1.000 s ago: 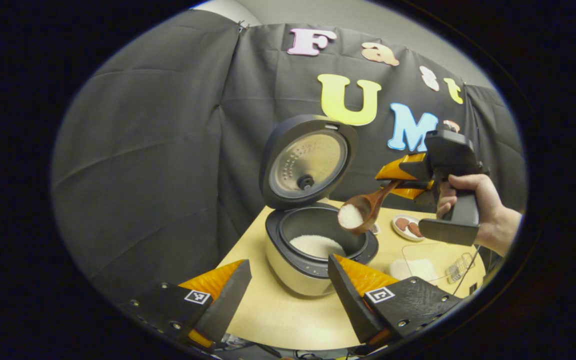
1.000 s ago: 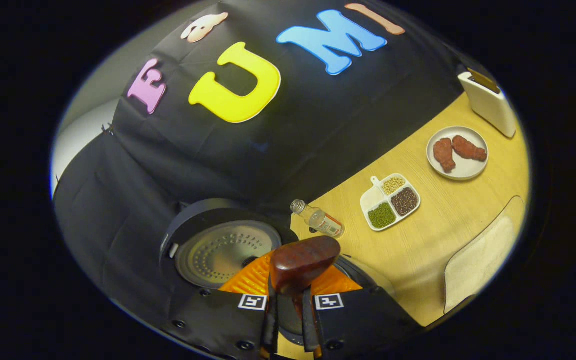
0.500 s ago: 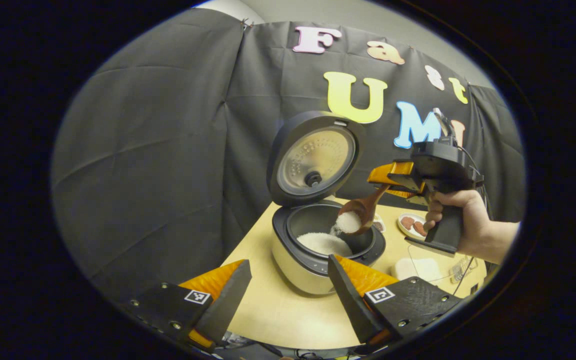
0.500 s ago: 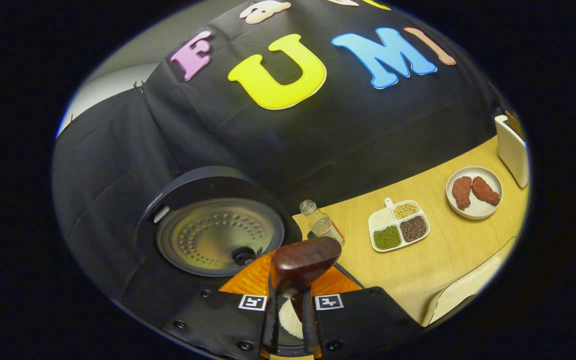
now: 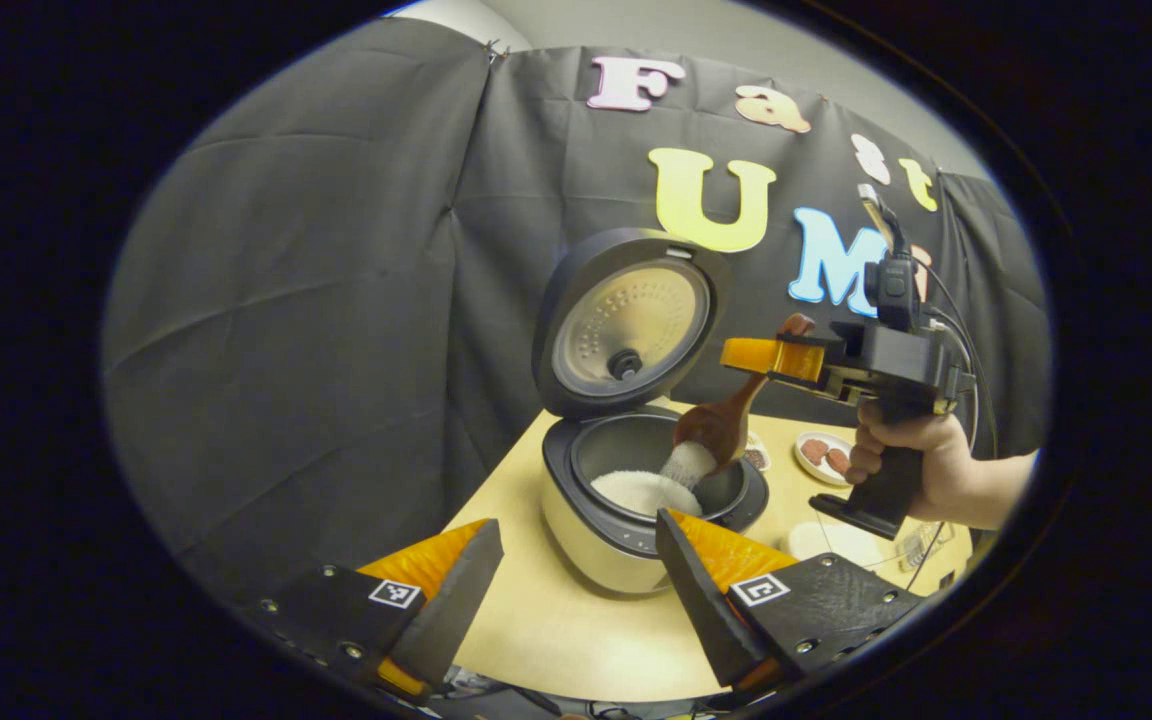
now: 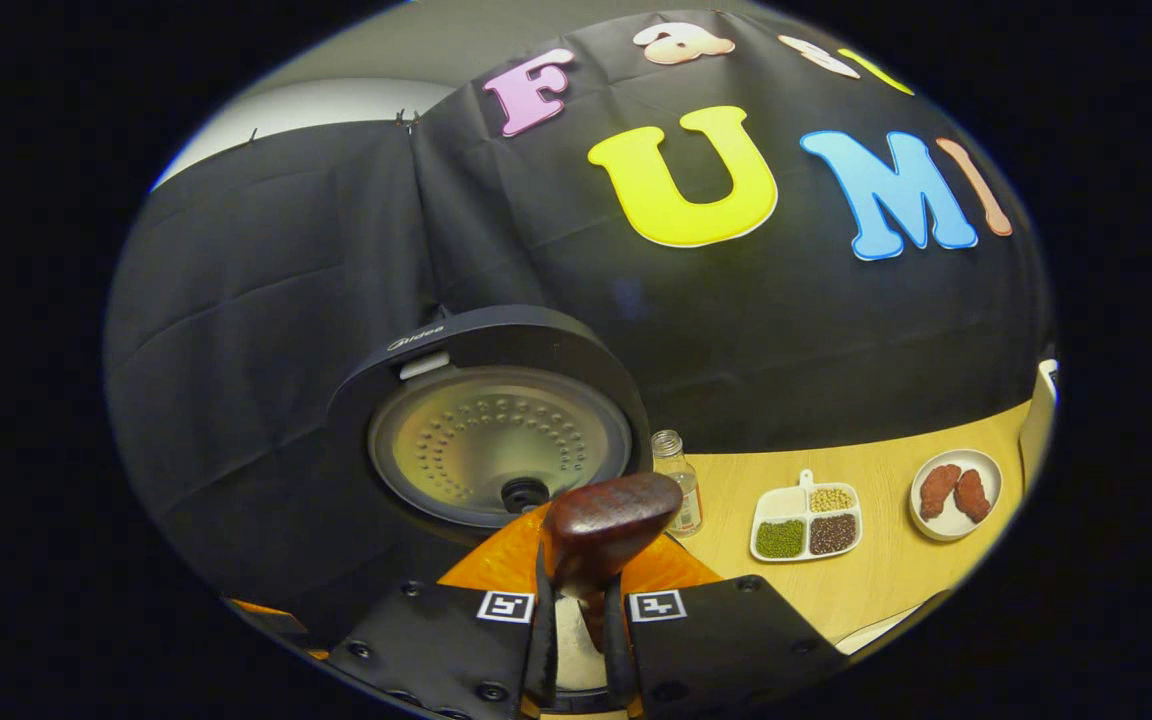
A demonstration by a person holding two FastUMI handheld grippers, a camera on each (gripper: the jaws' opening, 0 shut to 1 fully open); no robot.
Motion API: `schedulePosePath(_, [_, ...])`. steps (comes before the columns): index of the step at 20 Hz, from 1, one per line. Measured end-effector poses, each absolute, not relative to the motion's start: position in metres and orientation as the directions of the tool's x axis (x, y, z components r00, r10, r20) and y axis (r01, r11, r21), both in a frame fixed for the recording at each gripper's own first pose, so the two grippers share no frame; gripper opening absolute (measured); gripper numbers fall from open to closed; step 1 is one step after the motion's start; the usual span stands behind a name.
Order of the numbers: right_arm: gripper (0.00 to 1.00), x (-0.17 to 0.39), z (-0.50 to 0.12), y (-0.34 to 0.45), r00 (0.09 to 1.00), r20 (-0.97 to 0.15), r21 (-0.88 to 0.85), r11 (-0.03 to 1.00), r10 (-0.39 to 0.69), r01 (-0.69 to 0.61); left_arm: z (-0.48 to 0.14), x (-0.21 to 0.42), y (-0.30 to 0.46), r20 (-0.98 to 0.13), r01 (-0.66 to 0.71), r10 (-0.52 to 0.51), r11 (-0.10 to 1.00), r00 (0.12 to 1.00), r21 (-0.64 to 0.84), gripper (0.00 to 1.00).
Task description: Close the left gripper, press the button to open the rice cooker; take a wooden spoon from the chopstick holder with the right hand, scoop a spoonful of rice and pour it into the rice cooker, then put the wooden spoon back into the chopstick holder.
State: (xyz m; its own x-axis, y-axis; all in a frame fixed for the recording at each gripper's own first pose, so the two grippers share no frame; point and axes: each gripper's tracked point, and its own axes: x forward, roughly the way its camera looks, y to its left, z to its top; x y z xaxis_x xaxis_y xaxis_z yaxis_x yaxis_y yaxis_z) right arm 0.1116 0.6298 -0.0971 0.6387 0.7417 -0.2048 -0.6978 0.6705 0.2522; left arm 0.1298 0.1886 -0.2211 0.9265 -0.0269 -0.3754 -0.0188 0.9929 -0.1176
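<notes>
In the left gripper view one rice cooker (image 5: 636, 500) stands open on the table (image 5: 556, 630) at about 1 o'clock from the left gripper (image 5: 576, 590), whose two fingers are spread wide and hold nothing; the right gripper (image 5: 771, 358), held by one hand (image 5: 921, 455), clamps the handle of one wooden spoon (image 5: 721, 425) tilted over the pot, rice (image 5: 646, 490) spilling from its bowl. In the right gripper view, at 3 o'clock of the raised lid (image 6: 496, 420): one bottle (image 6: 678, 480), one four-part tray (image 6: 806, 520), one plate (image 6: 956, 495) with two brown pieces.

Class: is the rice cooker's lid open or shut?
Open. The lid stands raised behind the rice cooker, its inner plate facing forward, with rice showing in the pot.
</notes>
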Motion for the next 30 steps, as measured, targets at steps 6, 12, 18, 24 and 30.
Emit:
schedulePosePath(6, [0.20,0.101,-0.098,0.625,0.616,-0.188,0.170,0.643,0.765,-0.747,-0.228,0.118,0.185,-0.394,-0.026,-0.026,0.992,0.919,-0.125,0.96])
schedulePosePath(12, [0.20,0.074,-0.108,0.628,0.532,-0.207,0.125,0.562,0.821,-0.818,-0.228,0.109,0.182,-0.392,-0.032,-0.022,0.991,0.920,-0.131,0.96])
schedulePosePath(18, [0.20,0.069,-0.108,0.631,0.484,-0.198,-0.003,0.493,0.853,-0.870,-0.233,0.103,0.176,-0.404,-0.025,-0.030,0.991,0.914,-0.130,0.96])
schedulePosePath(24, [0.21,0.051,-0.118,0.619,0.463,-0.229,-0.048,0.465,0.856,-0.884,-0.231,0.099,0.169,-0.402,-0.015,-0.051,0.987,0.914,-0.160,0.96])
schedulePosePath(30, [0.21,0.056,-0.102,0.617,0.484,-0.229,0.065,0.509,0.845,-0.858,-0.226,0.095,0.167,-0.393,-0.007,-0.049,0.990,0.918,-0.140,0.96])
